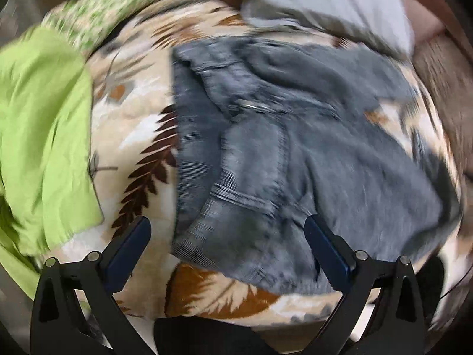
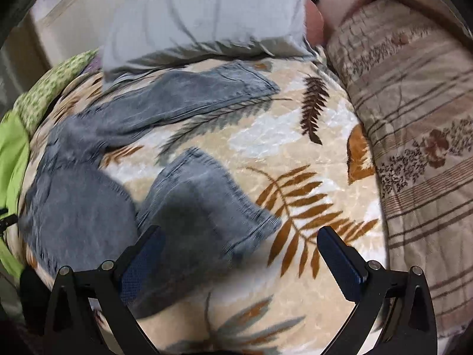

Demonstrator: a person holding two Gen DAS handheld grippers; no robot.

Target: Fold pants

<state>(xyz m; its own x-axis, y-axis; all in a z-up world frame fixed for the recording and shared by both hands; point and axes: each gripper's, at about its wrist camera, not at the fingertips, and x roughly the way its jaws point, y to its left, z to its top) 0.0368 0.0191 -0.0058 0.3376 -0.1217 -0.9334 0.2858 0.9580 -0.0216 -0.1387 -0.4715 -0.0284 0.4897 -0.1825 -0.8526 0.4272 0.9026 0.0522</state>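
Observation:
Grey denim pants [image 1: 266, 148] lie crumpled on a beige leaf-patterned blanket [image 1: 133, 124]. In the left wrist view the waist end is close in front of my left gripper [image 1: 227, 230], which is open and empty above it. In the right wrist view the pants [image 2: 88, 207] spread from the lower left, one leg [image 2: 192, 94] reaching toward the back and the other leg end [image 2: 207, 201] just ahead of my right gripper [image 2: 239, 239], which is open and empty. Both views are blurred by motion.
A bright green cloth [image 1: 44, 133] lies left of the pants, with a green-patterned fabric [image 1: 103, 14] behind it. A pale grey pillow [image 2: 207, 20] lies at the back. A brown striped floral quilt [image 2: 414, 133] borders the blanket [image 2: 295, 153] on the right.

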